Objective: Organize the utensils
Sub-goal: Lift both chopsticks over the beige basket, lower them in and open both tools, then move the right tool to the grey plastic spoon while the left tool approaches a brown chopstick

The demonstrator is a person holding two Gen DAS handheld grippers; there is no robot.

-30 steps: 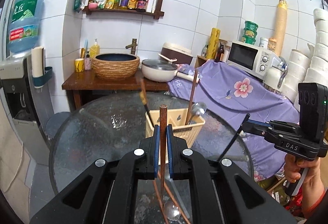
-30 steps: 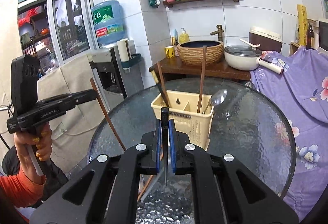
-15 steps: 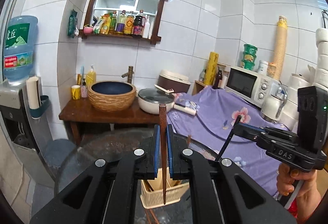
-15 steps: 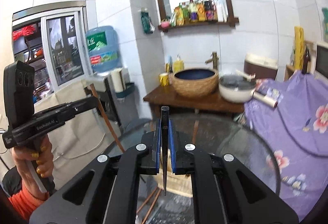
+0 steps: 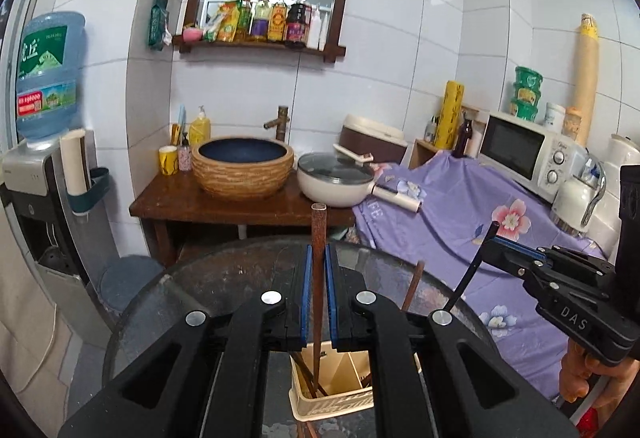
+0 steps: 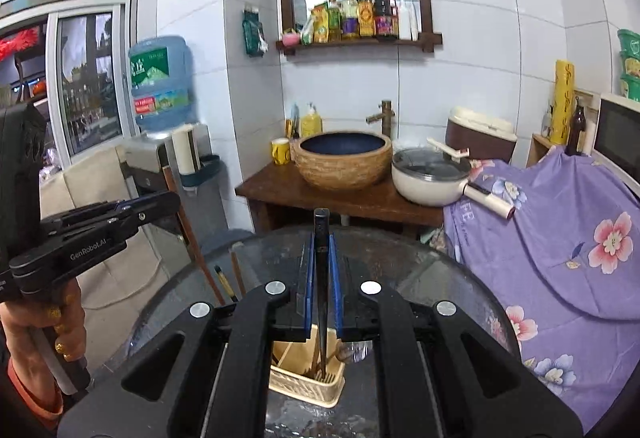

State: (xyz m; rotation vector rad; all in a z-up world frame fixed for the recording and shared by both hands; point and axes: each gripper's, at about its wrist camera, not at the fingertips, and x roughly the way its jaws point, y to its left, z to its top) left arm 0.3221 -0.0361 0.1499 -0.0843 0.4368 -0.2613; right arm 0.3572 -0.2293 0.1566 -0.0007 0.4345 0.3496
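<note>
Both grippers lifted above the utensil caddy (image 5: 332,394): left gripper (image 5: 319,294) clamps a brown chopstick (image 5: 318,238), right gripper (image 6: 321,278) a black chopstick (image 6: 321,234). Next: drop them in.

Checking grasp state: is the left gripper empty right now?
No. The left gripper is shut on a brown chopstick standing upright between its blue pads.

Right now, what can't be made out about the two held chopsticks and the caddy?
- Left wrist view: the left gripper body hides most of the cream caddy.
- Right wrist view: the black chopstick tip blurs among the caddy's contents.
- Both views: bottle labels too small.
</note>
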